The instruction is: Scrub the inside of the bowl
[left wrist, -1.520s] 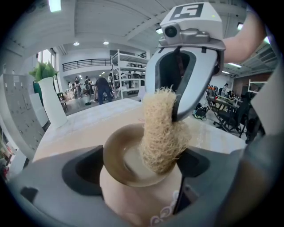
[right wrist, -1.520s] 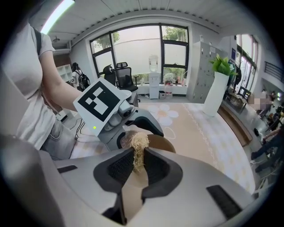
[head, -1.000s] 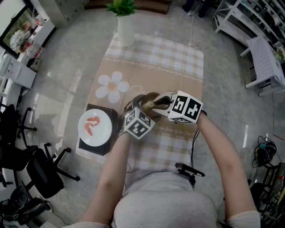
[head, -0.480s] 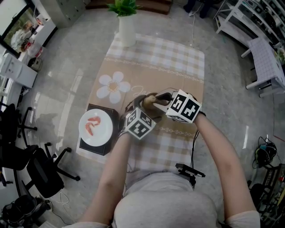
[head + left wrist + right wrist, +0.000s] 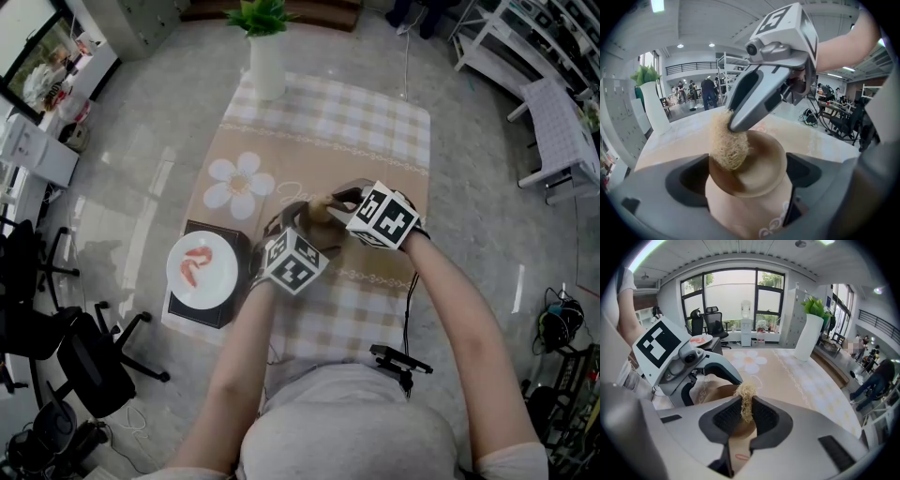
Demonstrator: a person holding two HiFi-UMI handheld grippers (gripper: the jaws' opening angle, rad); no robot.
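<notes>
A tan bowl [image 5: 317,223] with a brown inside [image 5: 761,161] is tilted above the checked tablecloth. My left gripper [image 5: 286,230] is shut on it, one jaw on each side of its beige wall [image 5: 750,185]. A straw-coloured loofah scrubber [image 5: 727,144] presses on the inside of the bowl near its left rim. My right gripper [image 5: 331,202] is shut on that loofah [image 5: 746,398], whose tuft sticks out between the pads [image 5: 746,414]. In the right gripper view the bowl [image 5: 717,393] lies just behind the loofah, with the left gripper [image 5: 707,373] holding it.
A white plate with shrimp [image 5: 200,267] lies on a black board at the table's left edge. A white vase with a green plant [image 5: 266,58] stands at the far end. A daisy print [image 5: 238,183] marks the cloth. A black clamp [image 5: 398,360] sits at the near edge.
The right gripper has shifted a little away from me and tilted, carrying the loofah across the bowl's inside. The left gripper and bowl have stayed nearly still.
</notes>
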